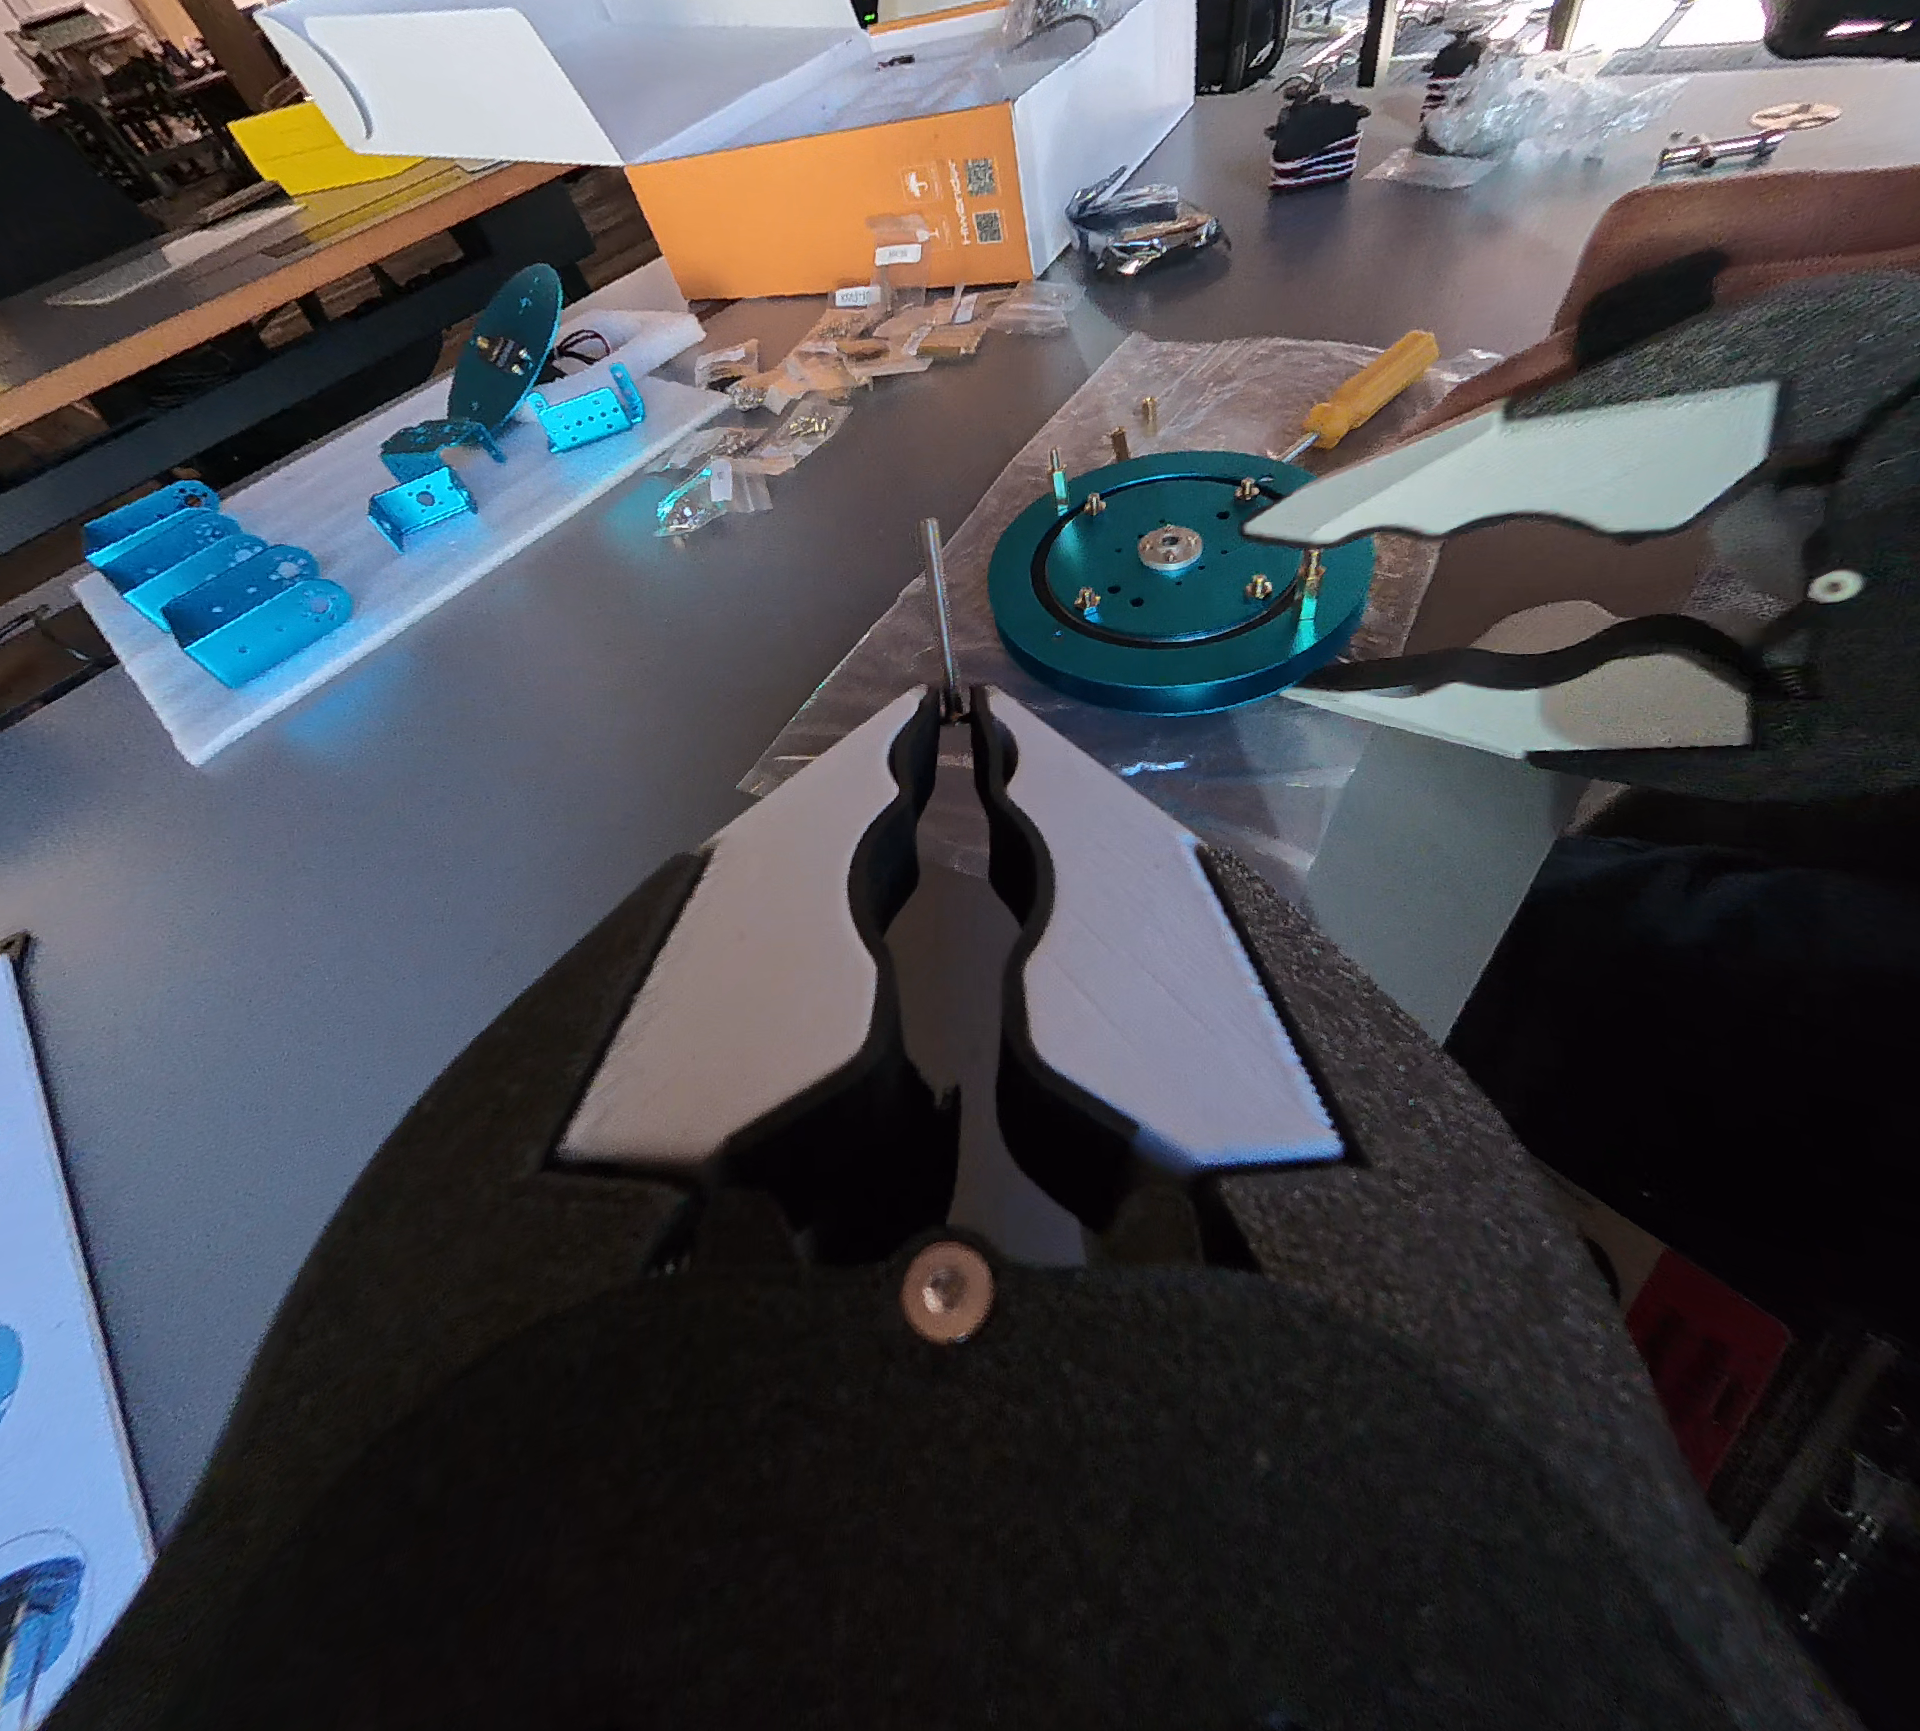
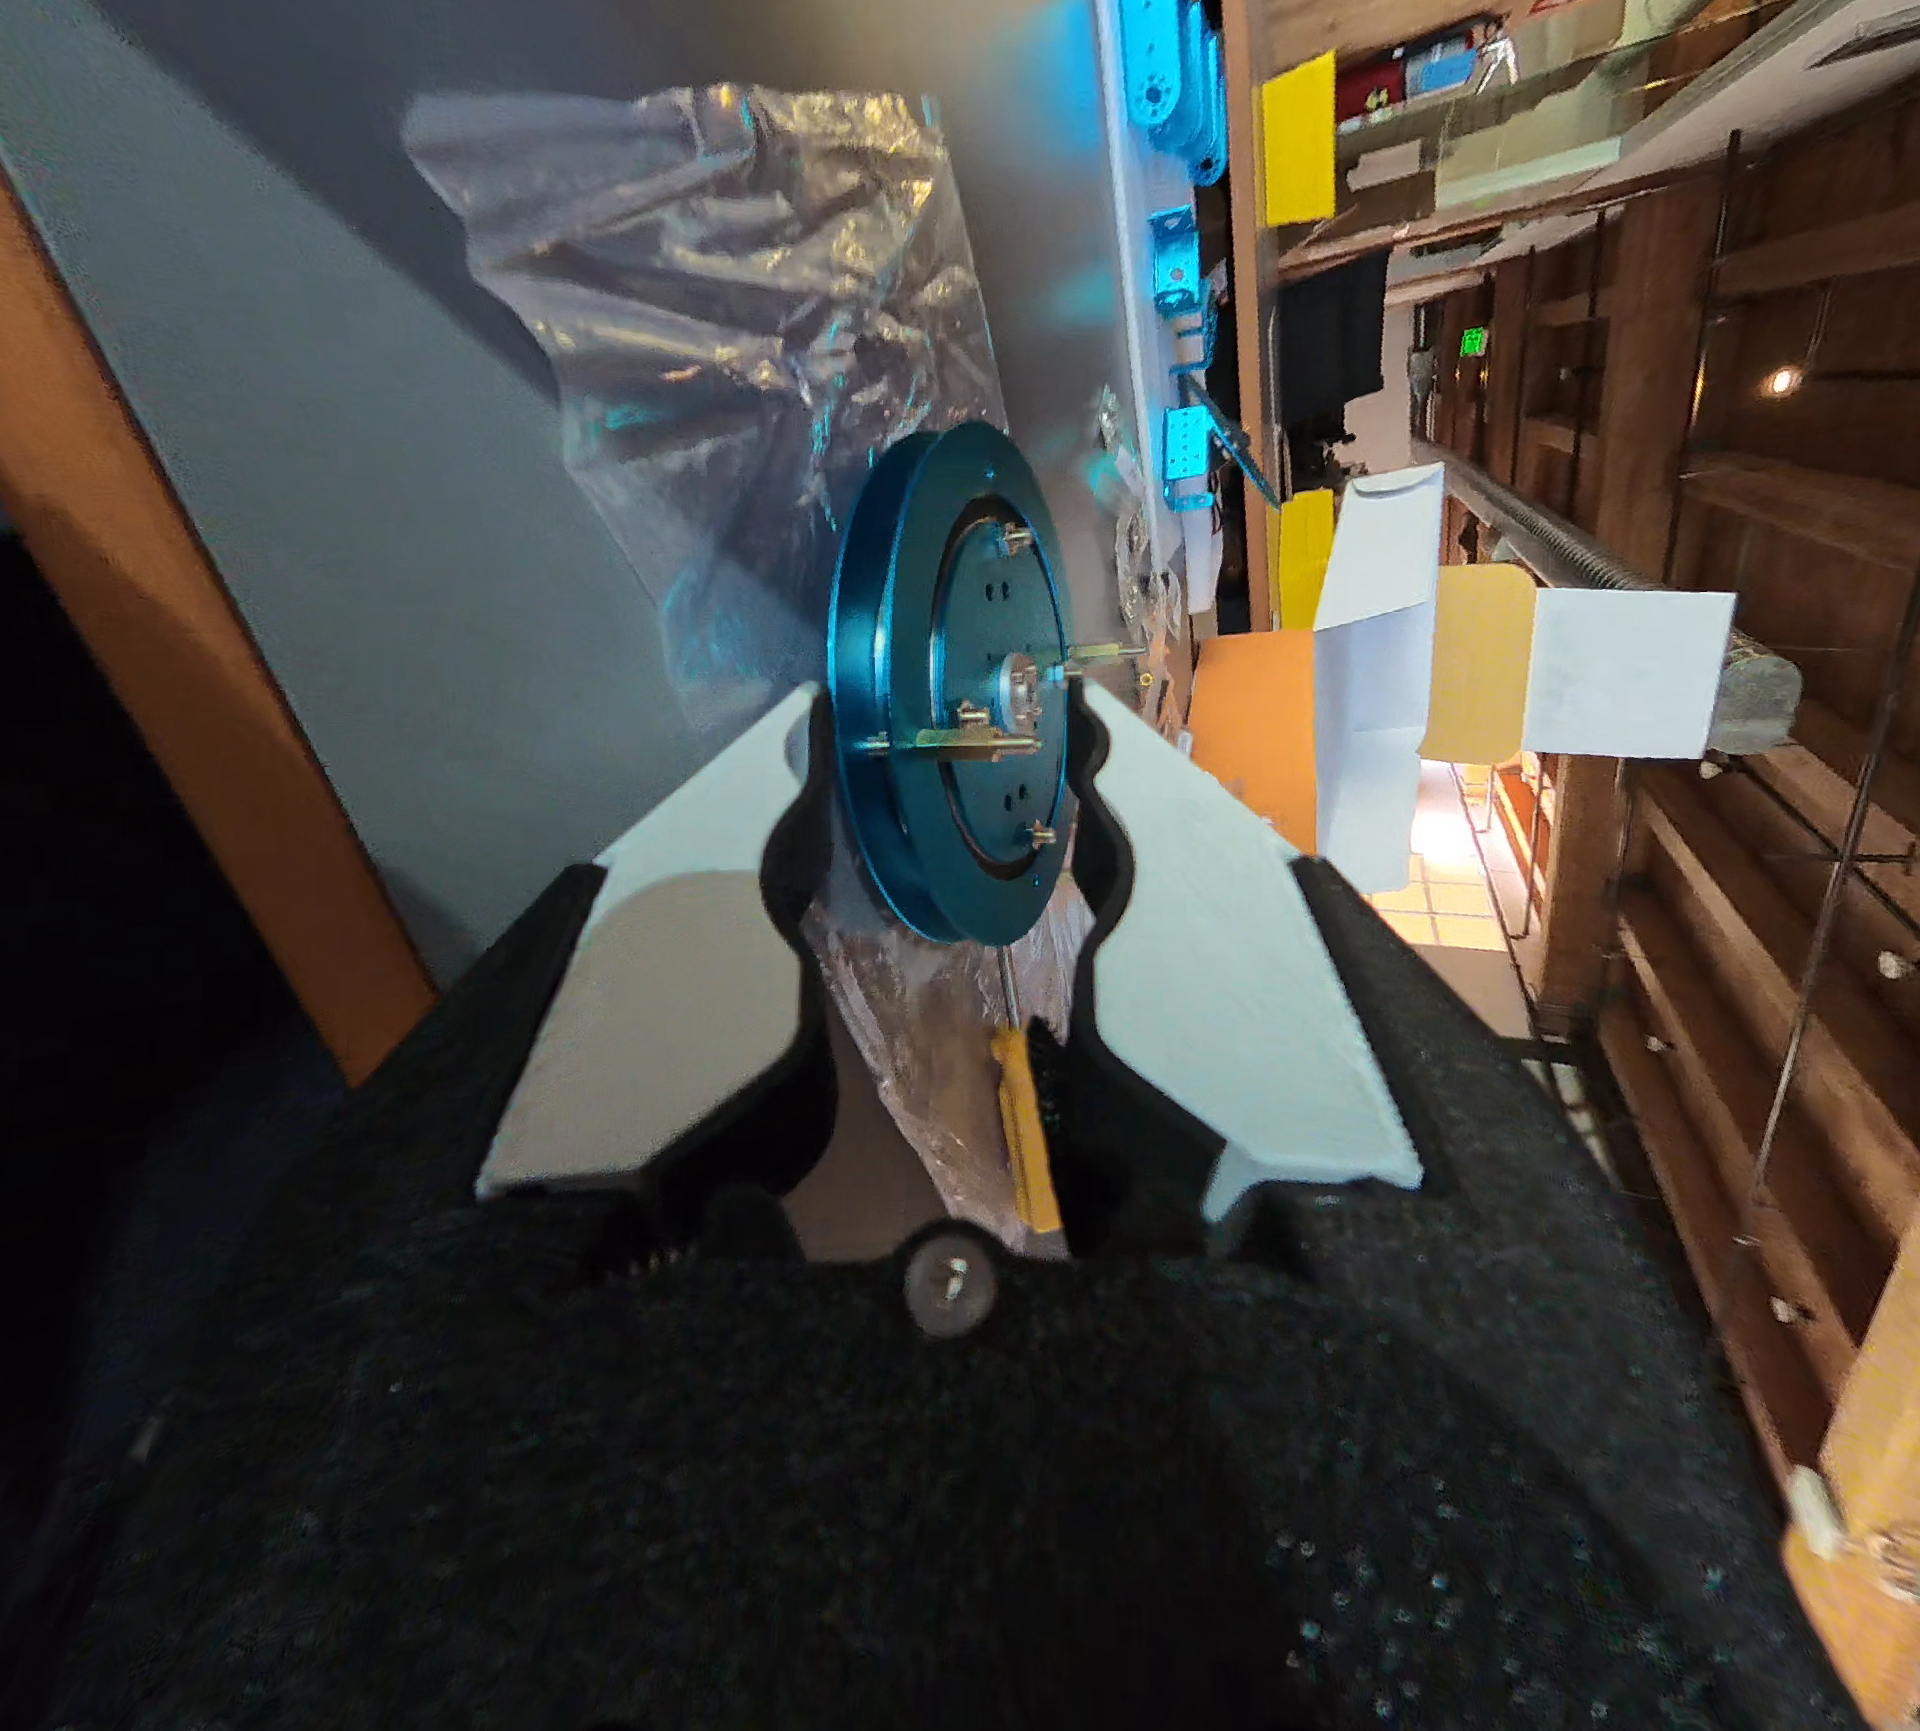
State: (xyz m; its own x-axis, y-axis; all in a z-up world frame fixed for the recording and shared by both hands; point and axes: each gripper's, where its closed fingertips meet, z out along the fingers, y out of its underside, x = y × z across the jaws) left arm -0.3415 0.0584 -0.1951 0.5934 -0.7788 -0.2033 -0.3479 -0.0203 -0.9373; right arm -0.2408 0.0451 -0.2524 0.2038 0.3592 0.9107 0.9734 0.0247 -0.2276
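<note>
Left gripper (image 1: 954, 707) pinches a thin metal rod (image 1: 938, 603) at its very tips, jaws nearly closed. Right gripper (image 2: 940, 713) spreads its jaws wide around the teal round plate (image 2: 951, 694); a yellow-handled screwdriver (image 2: 1023, 1131) lies behind the plate, between those jaws, on clear plastic.

Daylight from windows at back right of left wrist view, floor there blown out. Counter (image 1: 520, 850) evenly lit w/ soft sheen; blue brackets (image 1: 223, 585) throw cyan glare. Strong fisheye bend at edges in both views. Right wrist view rotated sideways, dimmer, motion-blurred at left; plastic bag (image 2: 717, 299) glints. Near claw bodies dark, soft-focus.
</note>
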